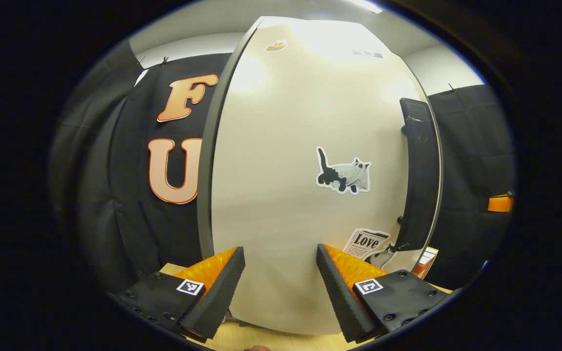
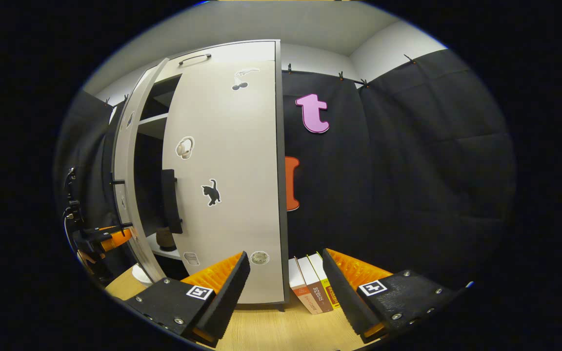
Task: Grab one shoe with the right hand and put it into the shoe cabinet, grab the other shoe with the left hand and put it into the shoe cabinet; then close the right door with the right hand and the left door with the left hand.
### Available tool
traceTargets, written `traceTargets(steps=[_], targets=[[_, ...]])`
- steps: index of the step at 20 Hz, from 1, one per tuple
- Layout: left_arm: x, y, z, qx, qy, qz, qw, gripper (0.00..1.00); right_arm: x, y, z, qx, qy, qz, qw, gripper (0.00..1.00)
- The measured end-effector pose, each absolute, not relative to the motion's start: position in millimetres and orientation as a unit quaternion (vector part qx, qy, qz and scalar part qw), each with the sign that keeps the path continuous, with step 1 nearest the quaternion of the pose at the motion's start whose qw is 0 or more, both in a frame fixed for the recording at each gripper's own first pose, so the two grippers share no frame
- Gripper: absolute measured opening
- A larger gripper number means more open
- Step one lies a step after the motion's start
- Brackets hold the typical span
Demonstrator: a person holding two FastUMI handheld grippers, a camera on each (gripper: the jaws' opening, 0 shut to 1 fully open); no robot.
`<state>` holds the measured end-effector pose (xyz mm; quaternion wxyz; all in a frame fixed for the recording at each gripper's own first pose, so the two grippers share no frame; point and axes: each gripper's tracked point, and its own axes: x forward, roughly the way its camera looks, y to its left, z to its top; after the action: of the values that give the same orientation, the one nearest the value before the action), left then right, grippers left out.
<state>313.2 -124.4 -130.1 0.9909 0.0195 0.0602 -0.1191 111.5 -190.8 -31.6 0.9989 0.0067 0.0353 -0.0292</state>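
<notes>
The shoe cabinet's left door [image 1: 300, 195], pale with a cat sticker and a black handle [image 1: 420, 175] on its right edge, stands close in front of my left gripper [image 1: 280, 251], which is open and holds nothing. In the right gripper view this left door [image 2: 126, 195] hangs ajar, with the left gripper [image 2: 122, 237] at its outer face. The right door [image 2: 232, 185] faces me, almost flush with the cabinet. In the dark gap between the doors a brownish shoe [image 2: 166, 239] rests on a low shelf. My right gripper [image 2: 286, 254] is open and empty, a little back from the right door.
Three books [image 2: 312, 287] stand upright on the wooden table [image 2: 271, 326] just right of the cabinet, and their corner [image 1: 427, 261] peeks past the left door. Black cloth walls close in behind and to both sides.
</notes>
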Motion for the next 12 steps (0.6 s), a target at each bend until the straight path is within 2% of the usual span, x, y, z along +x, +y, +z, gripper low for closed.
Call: traceTargets(steps=[5, 6, 9, 10, 12], targets=[[316, -131, -130, 0.043, 0.067, -0.09, 0.993, 0.94, 117, -189, -28, 0.013, 0.031, -0.018, 0.999, 0.93], [317, -131, -131, 0.044, 0.071, -0.082, 0.993, 0.99, 118, -186, -28, 0.015, 0.032, -0.013, 0.999, 0.93], [321, -132, -136, 0.04, 0.08, -0.069, 0.994, 0.99, 119, -181, -27, 0.011, 0.034, -0.006, 0.999, 0.93], [318, -132, -136, 0.035, 0.092, -0.064, 0.993, 0.94, 119, -181, -26, 0.009, 0.037, -0.005, 0.999, 0.93], [305, -136, -109, 0.023, 0.082, -0.063, 0.994, 0.97, 117, -181, -19, 0.009, 0.038, -0.003, 0.999, 0.93]])
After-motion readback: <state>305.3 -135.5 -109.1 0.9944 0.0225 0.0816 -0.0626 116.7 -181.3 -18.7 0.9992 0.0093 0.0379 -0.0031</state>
